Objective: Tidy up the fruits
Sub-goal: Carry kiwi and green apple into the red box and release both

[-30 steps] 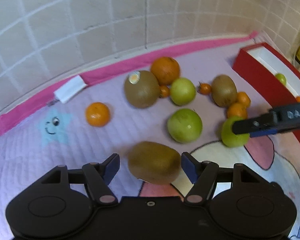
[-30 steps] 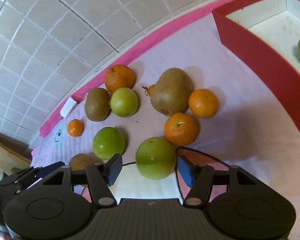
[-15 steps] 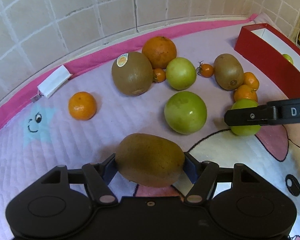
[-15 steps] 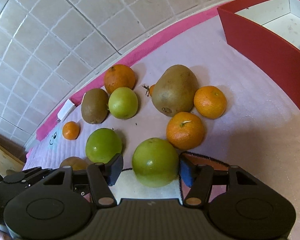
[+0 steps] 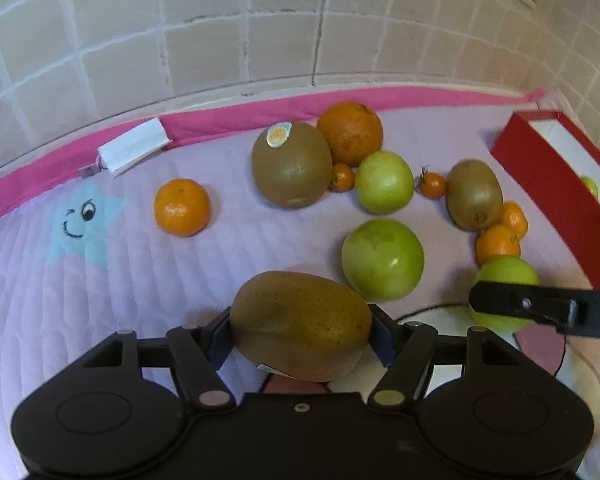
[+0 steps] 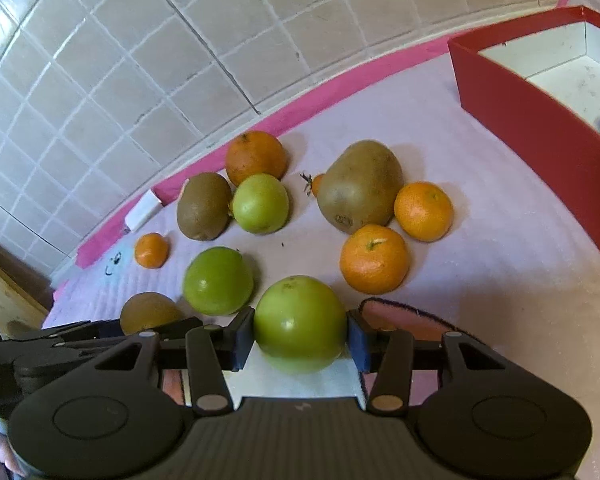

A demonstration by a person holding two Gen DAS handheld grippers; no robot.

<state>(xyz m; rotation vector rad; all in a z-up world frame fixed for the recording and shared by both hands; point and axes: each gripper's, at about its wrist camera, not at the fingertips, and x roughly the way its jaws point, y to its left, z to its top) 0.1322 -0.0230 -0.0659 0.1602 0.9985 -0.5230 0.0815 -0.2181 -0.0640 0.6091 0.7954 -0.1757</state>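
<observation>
- Setting: a quilted lilac mat (image 5: 148, 280) with a pink border lies against a wall of beige tiles (image 5: 220, 32); loose fruit is spread over the mat.
- Left gripper (image 5: 300, 334): both pads are clamped on the ends of a brown kiwi (image 5: 300, 324), which lies crosswise between them at the near edge of the mat.
- Right gripper (image 6: 300, 340): its jaws have just been closing and now sit against both sides of a green apple (image 6: 300, 322), resting on the mat's cartoon print.
- Just beyond, in the left wrist view: a second green apple (image 5: 382, 258) sits beside the held kiwi, apart from it.
- Mid-field: a lone mandarin (image 5: 182, 207) lies to the left; two mandarins (image 6: 374, 258) lie close together to the right, beside a kiwi (image 6: 360, 186).
- Farther back: a stickered kiwi (image 5: 292, 164), an orange (image 5: 350, 132) and a pale green apple (image 5: 384, 182) are clustered, with small tomatoes (image 5: 434, 185) among them.
- Far right: a red box (image 6: 540, 128) with a white interior stands on the mat; a green fruit shows inside at its edge.
- Far left: a white tag (image 5: 134, 150) lies on the pink border.
</observation>
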